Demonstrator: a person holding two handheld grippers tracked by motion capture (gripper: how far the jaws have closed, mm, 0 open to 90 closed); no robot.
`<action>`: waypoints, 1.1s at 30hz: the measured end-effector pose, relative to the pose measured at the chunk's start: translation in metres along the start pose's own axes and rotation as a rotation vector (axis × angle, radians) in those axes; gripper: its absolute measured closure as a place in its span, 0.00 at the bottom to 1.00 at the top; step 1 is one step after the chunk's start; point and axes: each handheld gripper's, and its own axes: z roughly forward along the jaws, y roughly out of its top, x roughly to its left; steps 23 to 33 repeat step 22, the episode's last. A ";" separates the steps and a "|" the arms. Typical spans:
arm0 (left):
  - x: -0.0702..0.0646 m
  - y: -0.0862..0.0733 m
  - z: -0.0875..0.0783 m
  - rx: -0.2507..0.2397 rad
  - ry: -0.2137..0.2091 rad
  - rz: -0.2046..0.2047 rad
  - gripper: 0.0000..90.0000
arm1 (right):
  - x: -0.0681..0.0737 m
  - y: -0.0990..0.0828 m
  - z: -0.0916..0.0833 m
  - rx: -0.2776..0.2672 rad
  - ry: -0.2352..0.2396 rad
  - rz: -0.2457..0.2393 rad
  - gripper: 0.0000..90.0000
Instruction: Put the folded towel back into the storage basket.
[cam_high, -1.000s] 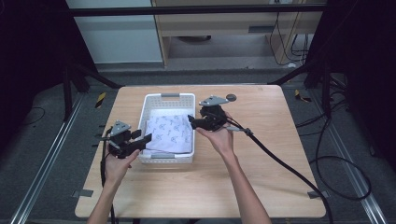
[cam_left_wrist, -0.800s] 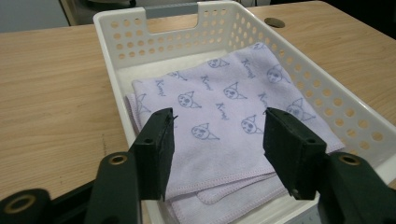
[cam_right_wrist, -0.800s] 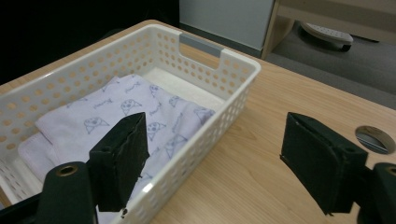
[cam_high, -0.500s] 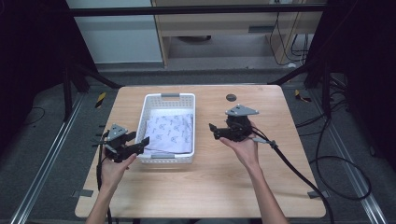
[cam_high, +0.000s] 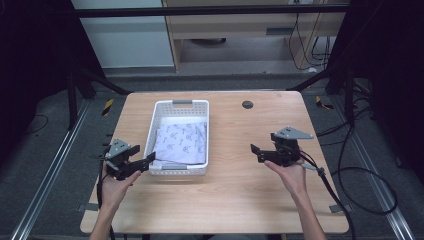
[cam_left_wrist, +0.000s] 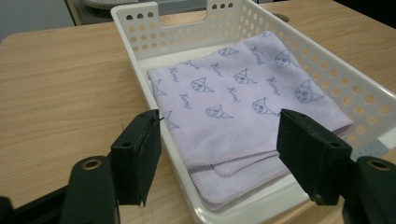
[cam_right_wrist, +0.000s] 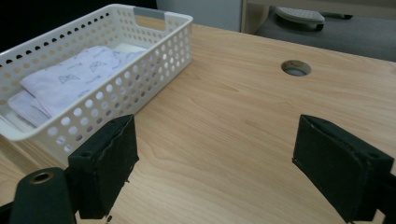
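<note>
— Now, where is the cloth?

— I see the folded lilac towel with cat-face print (cam_left_wrist: 238, 100) lying flat inside the white perforated plastic basket (cam_high: 152, 134) on the light wooden table (cam_high: 240, 185).

— And my grippers?

— My left gripper (cam_high: 144, 161) is just beside the basket's near corner, jaws spread, holding nothing. My right gripper (cam_high: 254, 153) is well apart, over bare wood, also released.
</note>
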 end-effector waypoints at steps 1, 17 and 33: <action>0.000 -0.002 -0.002 -0.003 0.001 -0.002 0.33 | -0.003 -0.003 -0.003 -0.001 0.001 0.007 0.15; 0.008 -0.032 -0.028 -0.001 0.026 0.006 0.30 | -0.034 -0.058 -0.036 -0.042 -0.067 0.088 0.13; 0.012 -0.040 -0.029 0.013 0.034 0.005 0.29 | -0.039 -0.071 -0.040 -0.032 -0.104 0.096 0.13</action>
